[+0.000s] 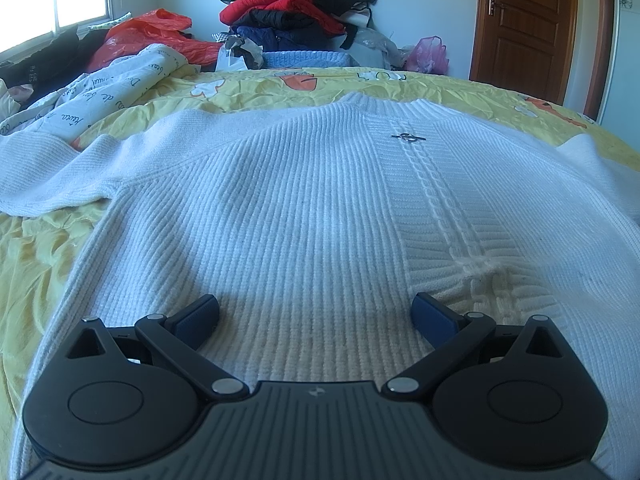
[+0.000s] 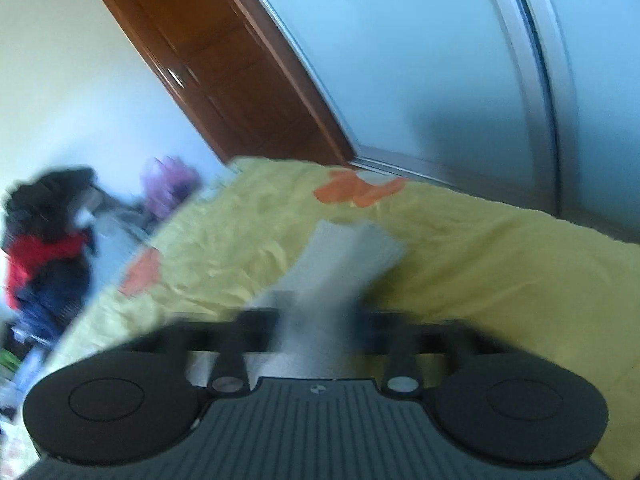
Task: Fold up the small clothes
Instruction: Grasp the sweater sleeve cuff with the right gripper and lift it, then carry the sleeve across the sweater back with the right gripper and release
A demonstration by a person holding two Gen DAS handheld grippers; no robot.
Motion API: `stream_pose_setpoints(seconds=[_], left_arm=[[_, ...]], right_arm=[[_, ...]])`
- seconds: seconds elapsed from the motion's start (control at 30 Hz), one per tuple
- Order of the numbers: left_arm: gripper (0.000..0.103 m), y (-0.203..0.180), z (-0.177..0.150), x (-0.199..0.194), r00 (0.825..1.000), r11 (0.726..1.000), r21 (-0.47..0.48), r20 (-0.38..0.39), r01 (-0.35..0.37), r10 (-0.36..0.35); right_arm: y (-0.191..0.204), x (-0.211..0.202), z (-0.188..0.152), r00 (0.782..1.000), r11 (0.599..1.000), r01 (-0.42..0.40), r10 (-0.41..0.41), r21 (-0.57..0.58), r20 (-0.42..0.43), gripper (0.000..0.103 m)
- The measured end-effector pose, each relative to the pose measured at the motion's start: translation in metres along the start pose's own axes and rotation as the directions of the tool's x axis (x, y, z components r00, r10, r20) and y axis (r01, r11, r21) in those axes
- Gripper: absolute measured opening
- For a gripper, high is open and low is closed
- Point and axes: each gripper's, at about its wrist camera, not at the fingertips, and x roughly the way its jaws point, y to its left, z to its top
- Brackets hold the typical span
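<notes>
- A printed white cloth with handwriting-style lettering [image 1: 100, 88] is seen bunched at the left of the bed, with a red plastic bag [image 1: 148, 32] behind it.
- The white ribbed sweater [image 1: 300, 208] is laid flat, front up, on the yellow bedsheet [image 1: 44, 264]; its collar points away from the camera, one sleeve [image 1: 52, 168] is stretched out to the left, and a small metal pin [image 1: 407, 137] is fixed below the collar.
- The left gripper [image 1: 316, 312] is held low over the sweater's hem area, its blue-padded fingers [image 1: 202, 312] spread wide apart with nothing between them.
- A pile of red, black and navy clothes [image 1: 296, 8] is stacked beyond the bed, with a pink bag [image 1: 430, 54] and a brown wooden door [image 1: 524, 28] to its right.
- In the blurred right wrist view, the right gripper [image 2: 318, 320] is closed on a fold of pale knit fabric, apparently the sweater's other sleeve [image 2: 340, 264], which is raised above the bedsheet.
- A pale sliding wardrobe door [image 2: 440, 60] is seen behind.
</notes>
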Motion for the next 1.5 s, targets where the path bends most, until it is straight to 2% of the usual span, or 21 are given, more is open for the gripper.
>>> stream_pose_setpoints(seconds=[0.1,0.17,0.3,0.4,0.47,0.57,0.63,0.73,0.8,0.83,0.87,0.9,0.93,1.0,1.13,1.23,1.27,1.33,1.4,1.5], left_arm=[[0.103,0.000,0.000,0.000,1.000,1.000,0.000,0.000,0.000,0.000],[0.103,0.000,0.000,0.000,1.000,1.000,0.000,0.000,0.000,0.000],[0.103,0.000,0.000,0.000,1.000,1.000,0.000,0.000,0.000,0.000],[0.103,0.000,0.000,0.000,1.000,1.000,0.000,0.000,0.000,0.000],[0.103,0.000,0.000,0.000,1.000,1.000,0.000,0.000,0.000,0.000],[0.103,-0.001,0.000,0.000,1.000,1.000,-0.001,0.001,0.004,-0.004],[0.103,-0.001,0.001,-0.001,1.000,1.000,-0.002,0.002,0.007,-0.007],[0.103,-0.001,0.001,-0.001,1.000,1.000,-0.002,0.002,0.007,-0.007],[0.103,0.000,0.002,-0.001,1.000,1.000,-0.003,0.003,0.010,-0.010],[0.103,0.000,0.002,-0.001,1.000,1.000,-0.003,0.003,0.012,-0.012],[0.103,0.002,0.001,-0.002,1.000,1.000,-0.005,0.004,0.014,-0.014],[0.103,0.002,0.001,-0.002,1.000,1.000,-0.005,0.005,0.015,-0.015],[0.103,0.001,0.001,-0.002,1.000,1.000,-0.006,0.005,0.016,-0.016],[0.103,0.001,0.001,-0.002,1.000,1.000,-0.005,0.005,0.014,-0.014],[0.103,0.002,0.001,-0.002,1.000,1.000,-0.005,0.005,0.015,-0.014],[0.103,0.002,0.001,-0.001,1.000,1.000,-0.003,0.004,0.012,-0.012],[0.103,0.002,0.001,-0.001,1.000,1.000,-0.002,0.004,0.010,-0.010],[0.103,0.001,0.001,-0.001,1.000,1.000,-0.001,0.003,0.006,-0.006],[0.103,0.001,0.001,0.000,1.000,1.000,0.001,0.003,0.002,-0.002],[0.103,0.000,0.002,0.000,1.000,1.000,0.002,0.001,-0.004,0.004]], right_arm=[[0.009,-0.017,0.001,0.998,0.999,-0.032,0.032,0.001,0.062,0.019],[0.020,-0.037,-0.002,0.993,0.997,-0.065,0.069,-0.046,0.093,0.019],[0.066,-0.087,-0.014,0.969,0.963,-0.196,0.219,-0.187,0.115,0.019],[0.109,-0.126,-0.042,0.929,0.899,-0.330,0.364,-0.290,0.072,0.019],[0.142,-0.147,-0.070,0.892,0.840,-0.427,0.452,-0.335,-0.003,0.019],[0.194,-0.165,-0.127,0.828,0.730,-0.550,0.539,-0.406,-0.154,0.019],[0.226,-0.175,-0.173,0.795,0.647,-0.598,0.553,-0.473,-0.248,0.018],[0.255,-0.178,-0.238,0.781,0.573,-0.620,0.513,-0.536,-0.356,0.019],[0.272,-0.178,-0.271,0.789,0.530,-0.610,0.476,-0.589,-0.389,0.021],[0.277,-0.179,-0.285,0.794,0.503,-0.602,0.456,-0.619,-0.402,0.031],[0.279,-0.182,-0.293,0.800,0.490,-0.596,0.438,-0.636,-0.411,0.035],[0.277,-0.192,-0.300,0.795,0.479,-0.602,0.436,-0.639,-0.422,0.044],[0.271,-0.209,-0.310,0.788,0.480,-0.610,0.452,-0.630,-0.419,0.052],[0.263,-0.213,-0.300,0.776,0.504,-0.624,0.486,-0.597,-0.401,0.057],[0.231,-0.207,-0.277,0.753,0.570,-0.658,0.514,-0.492,-0.411,0.058],[0.197,-0.194,-0.274,0.740,0.619,-0.670,0.511,-0.410,-0.438,0.057],[0.189,-0.191,-0.274,0.731,0.633,-0.676,0.513,-0.378,-0.450,0.057],[0.176,-0.186,-0.267,0.699,0.651,-0.702,0.553,-0.287,-0.453,0.060],[0.168,-0.180,-0.264,0.682,0.668,-0.710,0.576,-0.220,-0.450,0.063],[0.161,-0.172,-0.262,0.644,0.671,-0.730,0.611,-0.131,-0.462,0.066]])
